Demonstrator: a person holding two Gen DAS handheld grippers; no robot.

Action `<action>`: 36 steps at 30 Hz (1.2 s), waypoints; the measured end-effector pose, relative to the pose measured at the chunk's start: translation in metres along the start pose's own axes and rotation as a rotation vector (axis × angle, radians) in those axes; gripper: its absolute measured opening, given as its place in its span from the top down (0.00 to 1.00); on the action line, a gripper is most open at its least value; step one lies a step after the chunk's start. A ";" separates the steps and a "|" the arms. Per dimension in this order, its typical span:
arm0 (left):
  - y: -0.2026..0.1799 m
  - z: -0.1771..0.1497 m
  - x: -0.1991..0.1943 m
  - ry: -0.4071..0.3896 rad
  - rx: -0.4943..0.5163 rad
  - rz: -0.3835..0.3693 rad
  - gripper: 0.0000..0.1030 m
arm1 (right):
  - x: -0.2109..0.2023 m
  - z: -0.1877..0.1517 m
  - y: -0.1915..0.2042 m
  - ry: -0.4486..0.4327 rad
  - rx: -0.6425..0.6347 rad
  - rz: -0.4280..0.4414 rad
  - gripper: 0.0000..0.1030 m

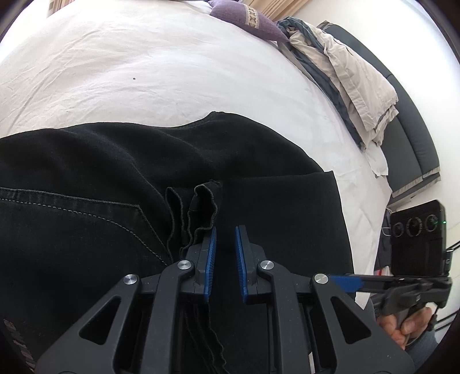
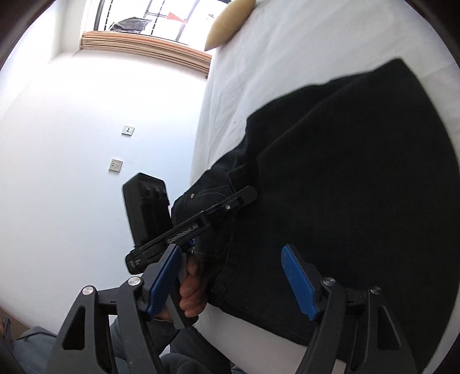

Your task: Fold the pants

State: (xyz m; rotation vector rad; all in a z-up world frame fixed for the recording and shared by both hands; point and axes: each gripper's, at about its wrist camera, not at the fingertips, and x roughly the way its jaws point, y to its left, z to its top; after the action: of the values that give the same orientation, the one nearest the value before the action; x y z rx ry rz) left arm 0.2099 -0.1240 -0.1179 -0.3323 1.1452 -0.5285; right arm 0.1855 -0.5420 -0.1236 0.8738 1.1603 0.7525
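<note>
Black pants lie folded on the white bed. In the left wrist view my left gripper hovers just over them, its blue pads a little apart with nothing between; a bunched hem rests against the left pad's outer side. My right gripper shows at the right edge, held in a hand. In the right wrist view my right gripper is wide open above the pants; my left gripper lies on the waistband near the bed's edge.
A purple pillow and a pile of beige and grey bedding lie at the bed's far right. A dark bed frame runs along that side. A white wall with sockets and a tan pillow show in the right wrist view.
</note>
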 end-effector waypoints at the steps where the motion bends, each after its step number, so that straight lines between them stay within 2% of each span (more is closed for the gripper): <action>1: 0.001 0.000 0.000 0.000 -0.002 -0.004 0.87 | 0.006 -0.001 -0.008 0.032 0.014 -0.008 0.27; 3: 0.002 -0.001 0.001 0.000 -0.003 -0.010 0.87 | 0.018 -0.016 -0.013 0.060 -0.002 -0.043 0.28; 7: 0.006 -0.002 0.002 -0.004 -0.015 -0.024 0.87 | 0.017 -0.055 0.007 0.069 -0.083 -0.048 0.28; 10: 0.007 -0.003 0.001 -0.006 -0.016 -0.029 0.87 | 0.007 -0.076 0.014 0.139 -0.072 -0.044 0.28; 12: 0.008 -0.004 -0.001 -0.009 -0.020 -0.037 0.87 | -0.009 -0.075 0.027 0.085 -0.117 -0.035 0.28; 14: 0.010 -0.005 -0.003 -0.011 -0.022 -0.043 0.87 | -0.028 -0.057 0.031 0.009 -0.109 -0.005 0.28; 16: 0.011 -0.006 -0.005 -0.015 -0.024 -0.041 0.87 | -0.033 -0.029 0.035 -0.032 -0.101 0.005 0.28; 18: 0.012 -0.007 -0.007 -0.019 -0.025 -0.040 0.87 | -0.024 0.000 0.036 -0.022 -0.107 0.031 0.28; 22: 0.017 -0.010 -0.011 -0.026 -0.027 -0.045 0.87 | 0.021 0.056 0.021 0.025 -0.046 0.059 0.28; 24: 0.019 -0.011 -0.013 -0.026 -0.027 -0.046 0.87 | 0.046 0.073 0.006 0.046 -0.007 0.009 0.29; 25: 0.021 -0.011 -0.014 -0.026 -0.027 -0.043 0.87 | 0.053 0.079 -0.003 0.047 0.019 -0.004 0.36; 27: 0.024 -0.012 -0.016 -0.032 -0.028 -0.050 0.87 | 0.048 0.090 -0.017 0.001 0.064 0.018 0.46; 30: 0.026 -0.013 -0.017 -0.042 -0.042 -0.061 0.87 | 0.020 0.101 -0.031 -0.152 0.155 0.039 0.46; 33: 0.023 -0.015 -0.022 -0.053 -0.040 -0.045 0.87 | -0.009 0.108 -0.040 -0.292 0.224 -0.053 0.45; 35: 0.022 -0.019 -0.032 -0.081 -0.048 -0.027 0.87 | -0.021 0.101 -0.026 -0.359 0.197 -0.142 0.35; 36: 0.022 -0.023 -0.041 -0.105 -0.062 -0.026 0.87 | -0.016 0.092 -0.010 -0.381 0.166 -0.161 0.26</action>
State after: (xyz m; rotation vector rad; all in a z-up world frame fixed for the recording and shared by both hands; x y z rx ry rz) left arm 0.1811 -0.0822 -0.1061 -0.4243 1.0587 -0.4928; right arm 0.2712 -0.5774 -0.1110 0.9980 0.9464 0.3411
